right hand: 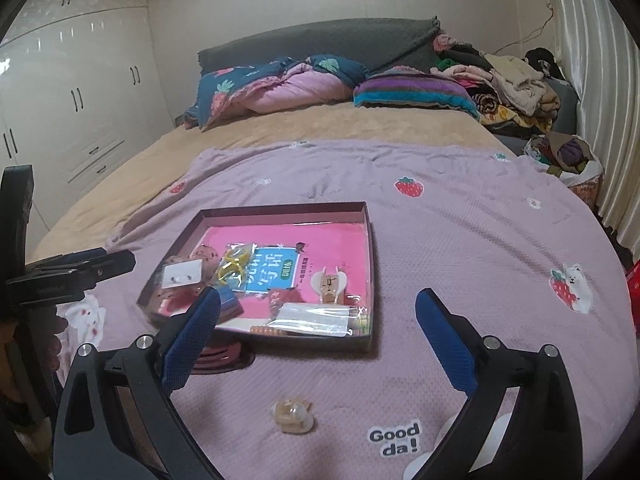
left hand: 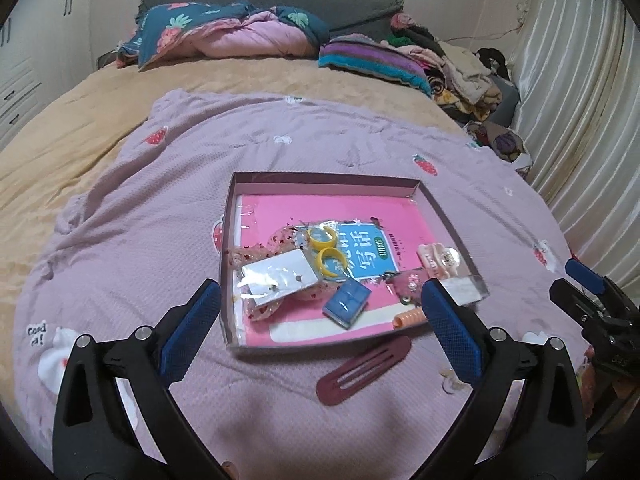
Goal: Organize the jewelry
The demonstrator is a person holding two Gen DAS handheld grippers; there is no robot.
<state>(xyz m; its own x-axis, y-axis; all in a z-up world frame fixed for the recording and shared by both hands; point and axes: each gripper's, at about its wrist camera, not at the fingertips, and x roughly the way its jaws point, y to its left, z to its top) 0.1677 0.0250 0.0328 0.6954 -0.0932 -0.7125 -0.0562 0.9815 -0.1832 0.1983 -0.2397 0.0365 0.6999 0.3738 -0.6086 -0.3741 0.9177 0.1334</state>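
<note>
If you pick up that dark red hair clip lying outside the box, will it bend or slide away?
The hair clip looks like a flat, thin snap clip, so it is probably stiff and light. It lies flush on the soft purple blanket, so getting jaws under it may be fiddly. The textured cloth should keep it from sliding much.

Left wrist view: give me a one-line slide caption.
Open left gripper above the shallow tray of yellow hoop earrings and clips; maroon snap clip on the blanket outside.
</note>
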